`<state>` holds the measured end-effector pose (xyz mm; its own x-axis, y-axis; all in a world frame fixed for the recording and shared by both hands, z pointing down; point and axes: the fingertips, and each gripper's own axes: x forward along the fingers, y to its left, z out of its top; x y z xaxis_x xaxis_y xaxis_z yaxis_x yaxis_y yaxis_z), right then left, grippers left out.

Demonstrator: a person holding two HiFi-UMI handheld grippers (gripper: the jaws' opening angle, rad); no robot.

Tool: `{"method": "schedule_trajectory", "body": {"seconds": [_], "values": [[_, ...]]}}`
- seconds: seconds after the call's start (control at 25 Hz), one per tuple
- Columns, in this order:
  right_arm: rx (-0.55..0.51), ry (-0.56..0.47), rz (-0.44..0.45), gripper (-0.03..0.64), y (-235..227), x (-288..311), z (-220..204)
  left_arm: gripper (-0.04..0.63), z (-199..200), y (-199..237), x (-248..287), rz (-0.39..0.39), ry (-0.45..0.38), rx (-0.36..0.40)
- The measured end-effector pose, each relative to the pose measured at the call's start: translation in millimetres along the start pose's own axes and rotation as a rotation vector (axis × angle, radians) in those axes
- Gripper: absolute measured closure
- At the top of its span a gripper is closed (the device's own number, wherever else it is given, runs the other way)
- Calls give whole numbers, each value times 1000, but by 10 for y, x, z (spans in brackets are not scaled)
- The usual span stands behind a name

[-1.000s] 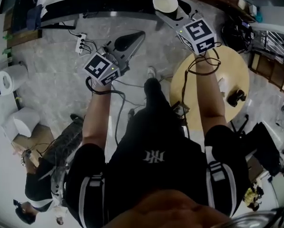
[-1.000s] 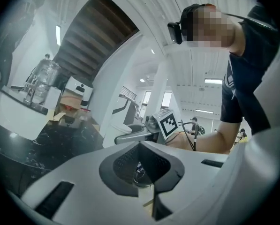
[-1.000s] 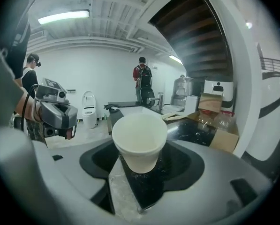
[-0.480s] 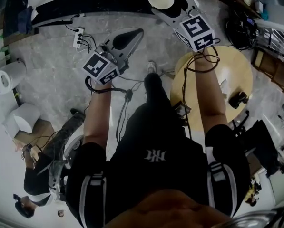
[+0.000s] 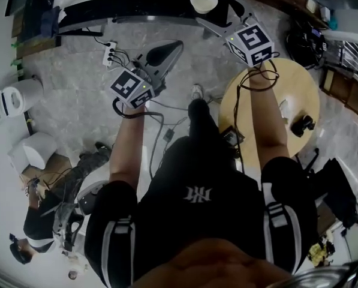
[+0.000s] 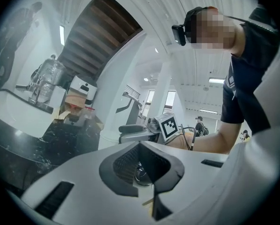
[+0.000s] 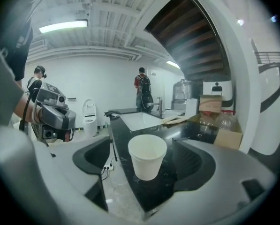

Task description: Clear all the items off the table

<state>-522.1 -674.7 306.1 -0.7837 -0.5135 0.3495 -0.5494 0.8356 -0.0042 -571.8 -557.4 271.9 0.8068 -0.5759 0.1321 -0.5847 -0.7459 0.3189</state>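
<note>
The paper cup (image 7: 147, 153) stands upright on the black worktop (image 7: 130, 184), at its near end and close to the long edge, as the right gripper view has it. The right gripper (image 7: 140, 164) reaches in around it. Its jaws have just been opening and now stand spread, with the cup between the dark pads (image 7: 192, 161) and a clear gap on either side (no pad touches the paper). The cup's mouth faces up and nothing shows inside it. The left gripper (image 6: 140, 168) hangs over the floor (image 5: 77, 83), well apart from the cup and the worktop. Its jaws are pressed together at the tips with nothing pinched between them.
</note>
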Motion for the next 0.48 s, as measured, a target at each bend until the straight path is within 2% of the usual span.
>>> {"method": "schedule_trajectory", "body": {"seconds": [0.16,0.32,0.48], "values": [[-13,-43,-23,208,273,-547,248,583,182,-388,-270,4,-20,35],[-48,-115,-22,210,795,-1180,579,583,275,-983,-635,-26,-43,73],[-111,-149,-16,312,1581,-1913,808,583,269,-1841,-1035,-63,-112,87]]}}
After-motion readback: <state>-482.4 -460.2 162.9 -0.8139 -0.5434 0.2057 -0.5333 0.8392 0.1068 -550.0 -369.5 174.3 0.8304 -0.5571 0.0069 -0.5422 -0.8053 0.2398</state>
